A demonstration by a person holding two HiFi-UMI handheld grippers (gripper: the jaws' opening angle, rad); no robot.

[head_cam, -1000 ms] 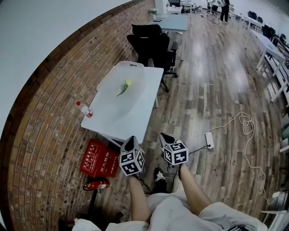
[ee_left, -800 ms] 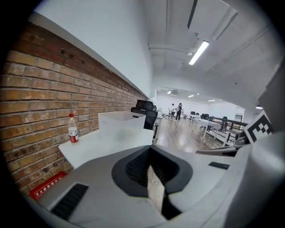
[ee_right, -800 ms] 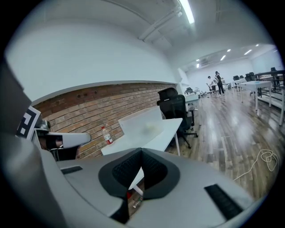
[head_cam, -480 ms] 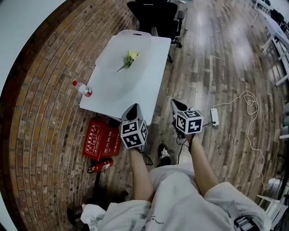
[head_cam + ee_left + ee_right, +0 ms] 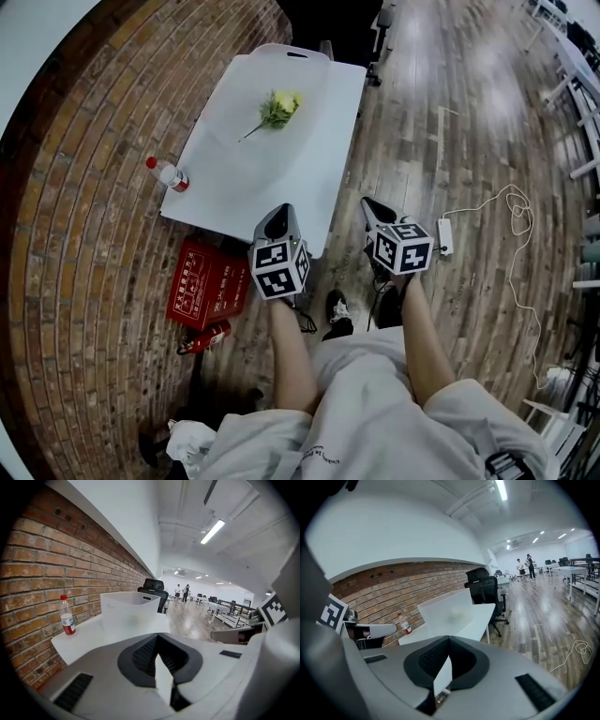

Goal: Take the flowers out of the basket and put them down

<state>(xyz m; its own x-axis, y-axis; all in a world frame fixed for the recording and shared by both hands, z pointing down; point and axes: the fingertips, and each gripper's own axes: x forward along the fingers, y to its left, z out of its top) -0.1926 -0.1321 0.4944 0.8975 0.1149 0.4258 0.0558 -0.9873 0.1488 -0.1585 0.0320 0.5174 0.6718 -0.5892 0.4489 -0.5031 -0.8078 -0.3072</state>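
Observation:
A yellow flower with a green stem (image 5: 275, 110) lies inside a translucent white basket (image 5: 298, 54) on the white table (image 5: 239, 208). Both grippers hover in front of the table's near edge, apart from the basket. My left gripper (image 5: 276, 219) is shut and empty, its tip just over the table's edge. My right gripper (image 5: 373, 207) is shut and empty too, over the floor to the table's right. The basket (image 5: 131, 613) stands ahead in the left gripper view. In the right gripper view the basket (image 5: 449, 612) shows a faint yellow blur through its wall.
A plastic bottle with a red cap (image 5: 167, 174) stands at the table's left edge by the brick wall. Under the table lie a red box (image 5: 206, 293) and a fire extinguisher (image 5: 206, 339). A black office chair (image 5: 339, 19) stands behind the table. A power strip (image 5: 443, 236) and its cable lie on the floor at the right.
The view has tipped down and come closer to the table. Both grippers have moved forward toward the table's near edge, still shut and empty.

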